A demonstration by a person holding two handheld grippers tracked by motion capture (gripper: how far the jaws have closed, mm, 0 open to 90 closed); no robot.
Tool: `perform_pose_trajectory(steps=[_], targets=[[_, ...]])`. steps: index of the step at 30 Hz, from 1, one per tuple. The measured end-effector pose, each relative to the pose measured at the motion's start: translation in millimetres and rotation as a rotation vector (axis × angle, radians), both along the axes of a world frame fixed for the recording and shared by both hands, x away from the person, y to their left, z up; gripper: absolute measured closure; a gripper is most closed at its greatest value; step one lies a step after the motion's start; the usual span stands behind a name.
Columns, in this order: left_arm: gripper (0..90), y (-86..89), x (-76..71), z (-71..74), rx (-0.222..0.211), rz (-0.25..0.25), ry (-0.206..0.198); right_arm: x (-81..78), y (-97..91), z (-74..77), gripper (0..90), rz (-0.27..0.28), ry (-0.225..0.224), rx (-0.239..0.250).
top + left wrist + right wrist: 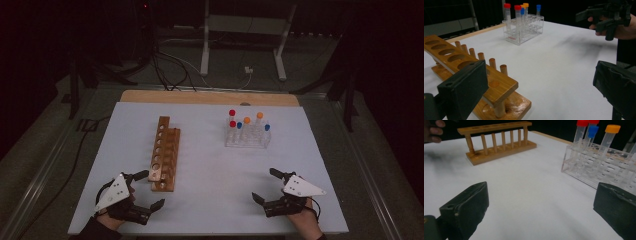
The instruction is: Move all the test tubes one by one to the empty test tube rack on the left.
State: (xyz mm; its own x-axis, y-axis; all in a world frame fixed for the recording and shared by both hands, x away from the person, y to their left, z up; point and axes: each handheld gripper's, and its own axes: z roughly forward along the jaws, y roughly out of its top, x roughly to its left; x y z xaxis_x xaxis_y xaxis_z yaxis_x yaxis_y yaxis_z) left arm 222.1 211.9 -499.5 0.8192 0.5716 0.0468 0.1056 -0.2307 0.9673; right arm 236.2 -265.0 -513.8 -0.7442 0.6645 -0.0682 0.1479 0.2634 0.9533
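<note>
i had both tools low at the near edge of the worktop point(125, 112), nothing between the jaws of either. the left tool point(150, 190) stood spread wide just beside the near end of the wooden test tube rack point(164, 152), one jaw close against that end, though i could not tell whether it touched. the right tool point(265, 186) was also spread wide, holding nothing, well short of the clear plastic rack point(247, 136) that sat toward the far right.

as i read it, the job was to shift the capped tubes across into the wooden rack, and it had not begun. every hole i could see in the wooden rack was bare. the tubes all stood upright in the clear rack: two red-capped tubes point(232, 118), two orange-capped tubes point(253, 118) and two blue-capped tubes point(266, 127), as far as i could count in the dim light.

so everything was left: reaching to the clear rack, pinching a tube below its cap, lifting it straight out, and lowering it into a hole.
</note>
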Motion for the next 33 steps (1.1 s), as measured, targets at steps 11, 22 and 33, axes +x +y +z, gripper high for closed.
perform_pose_trajectory(steps=[11,22,33], targets=[[0.5,0.1,-1.4,0.6,0.004,0.001,-0.005,6.1,-8.4,1.3,0.0,-0.122,0.093,-0.015],[0.6,-0.3,-3.0,1.5,-0.001,-0.008,-0.011,6.3,2.2,2.7,0.0,-0.074,0.243,-0.056],[0.5,-0.1,-3.7,1.3,0.003,-0.01,-0.014,2.7,8.8,31.0,0.0,-0.074,0.182,-0.015]])
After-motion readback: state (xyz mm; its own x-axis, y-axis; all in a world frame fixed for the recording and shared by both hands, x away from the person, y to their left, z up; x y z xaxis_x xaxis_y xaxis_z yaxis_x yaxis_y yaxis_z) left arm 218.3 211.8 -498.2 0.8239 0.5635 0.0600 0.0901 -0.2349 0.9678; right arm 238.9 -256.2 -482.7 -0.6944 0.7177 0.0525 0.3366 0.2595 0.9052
